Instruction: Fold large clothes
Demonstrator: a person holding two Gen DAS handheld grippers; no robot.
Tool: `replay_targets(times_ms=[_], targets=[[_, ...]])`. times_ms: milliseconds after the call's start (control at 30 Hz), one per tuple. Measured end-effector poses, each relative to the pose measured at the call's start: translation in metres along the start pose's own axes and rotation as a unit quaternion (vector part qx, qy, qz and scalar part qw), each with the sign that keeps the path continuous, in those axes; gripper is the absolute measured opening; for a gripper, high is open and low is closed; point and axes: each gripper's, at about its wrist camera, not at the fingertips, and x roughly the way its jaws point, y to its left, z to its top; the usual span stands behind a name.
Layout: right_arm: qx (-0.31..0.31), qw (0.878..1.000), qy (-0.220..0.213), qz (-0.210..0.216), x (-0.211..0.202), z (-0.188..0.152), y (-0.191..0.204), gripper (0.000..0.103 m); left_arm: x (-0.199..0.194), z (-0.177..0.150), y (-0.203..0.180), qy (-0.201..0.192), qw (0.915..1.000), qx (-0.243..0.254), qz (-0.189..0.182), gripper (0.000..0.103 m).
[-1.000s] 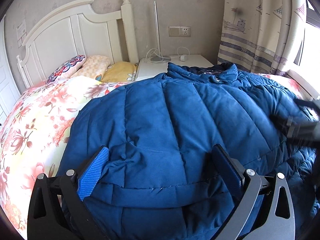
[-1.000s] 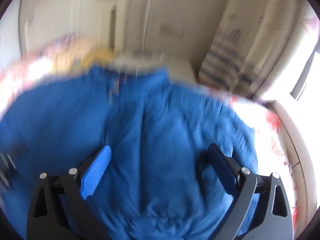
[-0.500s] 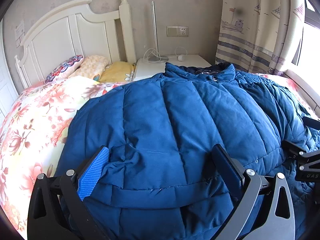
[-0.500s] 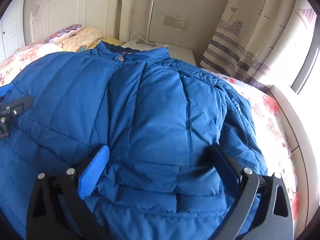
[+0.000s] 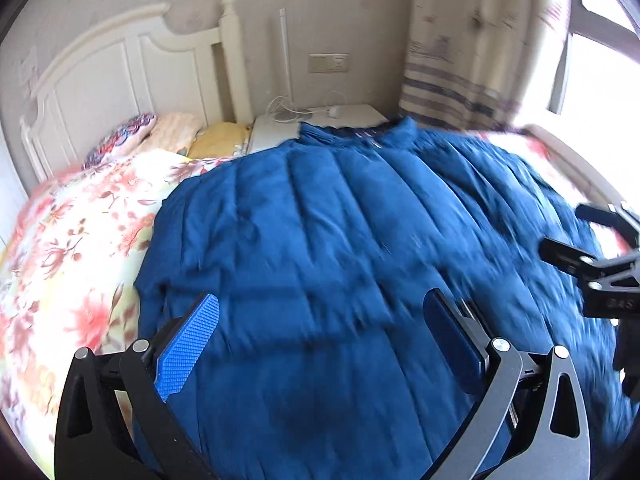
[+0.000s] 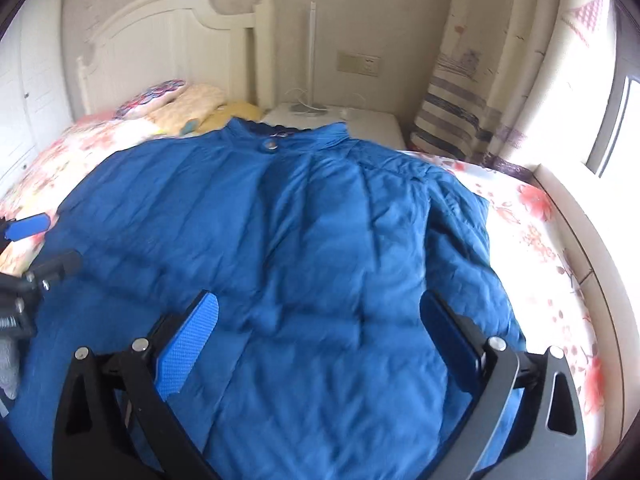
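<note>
The puffy, quilted dark-blue down jacket [image 6: 304,248] lies spread front-up across the floral-print bedspread [image 5: 76,248], its snap-buttoned collar [image 6: 276,140] pointing toward the white wooden headboard [image 6: 160,40] and its hem nearest me. Its sleeves seem already tucked in along the sides, so the body reads as one broad slab.

What has just changed is the tools' height, not the jacket. Half a second ago both grippers sat low over the hem end; now both views take in more of the room and are smeared with motion, so I judge both have pulled up and back. The left gripper [image 5: 320,320] hangs over the jacket's left lower part with its jaws spread wide and nothing between them. The right gripper [image 6: 320,320] does the same over the right lower part, likewise released and empty. Each shows at the edge of the other's view, well apart.

The cloth looks undisturbed by the withdrawal. To my eye this is a pause between folds: the sides seem dealt with, and the lengthwise fold, hem toward collar, is not yet begun.

Beyond the collar stand the white bedside table [image 6: 360,124] and the striped curtain [image 6: 472,80].
</note>
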Motion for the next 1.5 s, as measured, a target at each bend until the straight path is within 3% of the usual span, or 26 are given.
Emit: replay_targets(times_ms=[100,133,233,333,400,467,500,567,633,733,833,900,1067,1233,1367,1433,1500], targets=[[-0.051,0.996,0.072,-0.013,0.027,-0.025,0.019,0.100,0.024,-0.024,-0.016,0.061,0.9977,0.026,0.014,0.099],[-0.045,0.997,0.070,-0.008,0.028,-0.027,0.017,0.100,0.032,-0.029,-0.017,0.081,0.9963,0.026,0.015,0.099],[-0.035,0.996,0.088,0.000,0.014,-0.028,0.009,0.100,0.021,-0.028,-0.005,0.083,0.9962,0.008,0.025,0.099],[-0.041,0.997,0.068,-0.011,-0.015,-0.041,-0.003,0.100,-0.002,-0.042,0.014,0.068,0.9972,-0.005,0.031,0.099],[-0.035,0.997,0.066,-0.013,-0.023,-0.056,-0.018,0.100,-0.006,-0.061,0.028,0.081,0.9948,-0.009,0.061,0.099],[-0.027,0.995,0.096,-0.017,-0.014,-0.078,-0.035,0.100,-0.006,-0.069,0.050,0.096,0.9936,-0.048,0.035,0.099],[-0.001,0.997,0.080,0.008,-0.017,-0.082,-0.045,0.100,-0.008,-0.071,0.062,0.093,0.9924,-0.074,0.030,0.099],[0.020,0.997,0.079,0.002,-0.026,-0.085,-0.055,0.100,-0.010,-0.074,0.072,0.098,0.9894,-0.092,0.055,0.099],[0.020,0.997,0.068,-0.010,-0.040,-0.087,-0.051,0.100,-0.033,-0.077,0.067,0.068,0.9914,-0.097,0.056,0.098],[-0.008,0.999,0.039,0.033,-0.070,-0.095,-0.028,0.100,-0.066,-0.084,0.039,0.036,0.9972,-0.065,0.008,0.098],[-0.083,0.994,0.048,0.058,-0.076,-0.112,0.013,0.100,-0.074,-0.102,-0.008,0.044,0.9989,0.018,0.000,0.098],[-0.111,0.991,0.058,0.052,-0.067,-0.124,0.029,0.100,-0.061,-0.119,-0.035,0.060,0.9959,0.062,0.028,0.099],[-0.081,0.993,0.067,0.044,-0.075,-0.123,0.018,0.100,-0.073,-0.124,-0.026,0.062,0.9967,0.038,0.036,0.099],[-0.091,0.993,0.062,0.033,-0.102,-0.148,0.004,0.100,-0.095,-0.150,0.000,0.053,0.9962,0.041,0.056,0.099],[-0.027,0.995,0.056,0.078,-0.101,-0.171,-0.024,0.100,-0.097,-0.166,0.036,0.055,0.9978,-0.033,0.012,0.099],[-0.030,0.997,0.053,0.049,-0.110,-0.170,-0.019,0.100,-0.107,-0.165,0.035,0.054,0.9975,-0.037,0.027,0.098],[-0.043,0.998,0.032,0.035,-0.122,-0.168,-0.004,0.100,-0.127,-0.164,0.025,0.027,0.9991,-0.031,-0.001,0.098]])
